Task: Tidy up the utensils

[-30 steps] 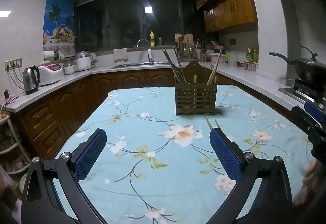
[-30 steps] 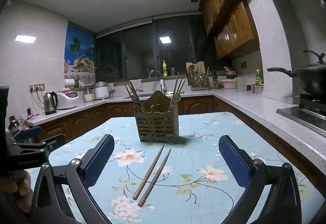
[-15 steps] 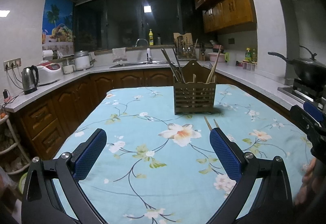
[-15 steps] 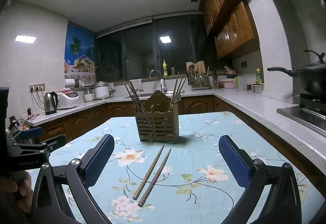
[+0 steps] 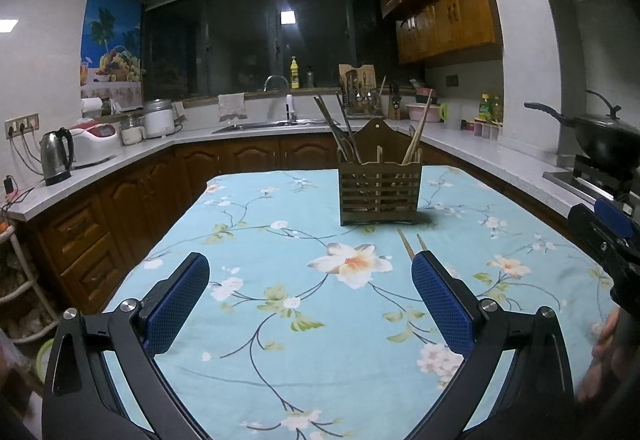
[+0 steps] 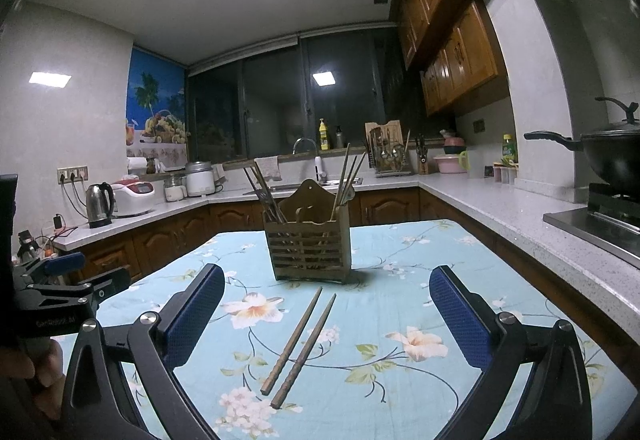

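Observation:
A slatted wooden utensil holder [image 5: 380, 190] stands upright mid-table with several chopsticks in it; it also shows in the right wrist view [image 6: 310, 250]. Two loose wooden chopsticks [image 6: 300, 346] lie side by side on the cloth in front of the holder, between my right gripper's fingers; only their tips [image 5: 412, 244] show in the left wrist view. My left gripper [image 5: 310, 274] is open and empty above the near table. My right gripper [image 6: 326, 288] is open and empty, just short of the chopsticks.
The table carries a light blue floral cloth [image 5: 280, 280]. Countertops run around it, with a kettle [image 5: 56, 156] at the left, a sink [image 5: 276, 124] at the back and a black wok [image 5: 604, 138] on the stove at the right.
Both views have barely shifted; the holder sits a touch further left in the left wrist view. Both grippers stay open.

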